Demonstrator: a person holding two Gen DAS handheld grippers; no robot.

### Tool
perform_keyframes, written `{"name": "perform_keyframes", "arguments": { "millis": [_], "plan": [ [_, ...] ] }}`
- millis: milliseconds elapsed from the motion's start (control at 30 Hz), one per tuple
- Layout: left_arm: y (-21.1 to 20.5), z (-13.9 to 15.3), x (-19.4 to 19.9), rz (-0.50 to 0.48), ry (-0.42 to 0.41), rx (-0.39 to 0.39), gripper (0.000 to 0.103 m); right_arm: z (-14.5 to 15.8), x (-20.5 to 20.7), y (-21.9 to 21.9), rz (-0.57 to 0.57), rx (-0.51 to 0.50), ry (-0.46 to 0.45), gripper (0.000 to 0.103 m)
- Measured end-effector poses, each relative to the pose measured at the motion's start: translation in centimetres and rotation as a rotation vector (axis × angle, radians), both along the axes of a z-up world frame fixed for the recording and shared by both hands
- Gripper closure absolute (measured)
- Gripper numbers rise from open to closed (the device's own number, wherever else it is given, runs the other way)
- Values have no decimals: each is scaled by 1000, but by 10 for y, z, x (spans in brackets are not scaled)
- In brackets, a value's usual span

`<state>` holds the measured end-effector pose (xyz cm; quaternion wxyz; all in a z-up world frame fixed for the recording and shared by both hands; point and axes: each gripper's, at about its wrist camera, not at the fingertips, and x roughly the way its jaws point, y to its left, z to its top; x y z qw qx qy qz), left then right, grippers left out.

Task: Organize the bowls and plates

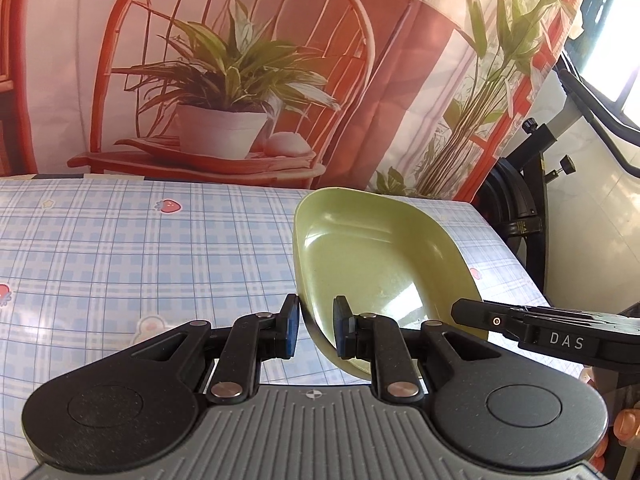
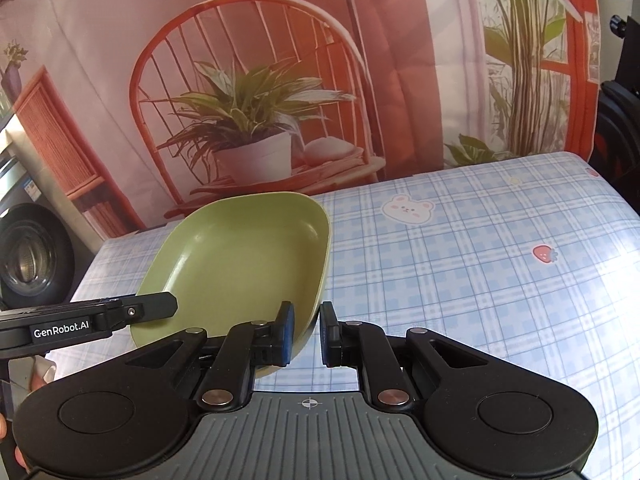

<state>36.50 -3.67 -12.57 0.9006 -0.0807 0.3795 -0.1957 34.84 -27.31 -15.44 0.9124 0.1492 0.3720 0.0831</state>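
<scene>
Gripping green plate (image 1: 372, 264) rim, left gripper (image 1: 316, 328), right gripper (image 2: 307, 330), both closed on it

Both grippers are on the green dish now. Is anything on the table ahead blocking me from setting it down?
Nothing visible does. The green dish is pinched at its rim by the left gripper and right gripper. The checked tablecloth ahead shows only printed pictures, no objects.

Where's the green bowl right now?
The green bowl is tilted above the checked tablecloth, its rim between the fingers of both the left gripper and the right gripper, right of centre in the left wrist view, left of centre in the right.
</scene>
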Motion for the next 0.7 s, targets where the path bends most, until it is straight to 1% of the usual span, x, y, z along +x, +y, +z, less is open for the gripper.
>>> {"name": "perform_keyframes", "arguments": {
  "millis": [167, 700],
  "plan": [
    [6, 7, -16, 2, -17, -2, 84, 3, -17, 6, 0, 17, -7, 90],
    [30, 12, -62, -10, -29, 3, 84, 2, -71, 22, 50, 60, 8, 89]
  ]
}}
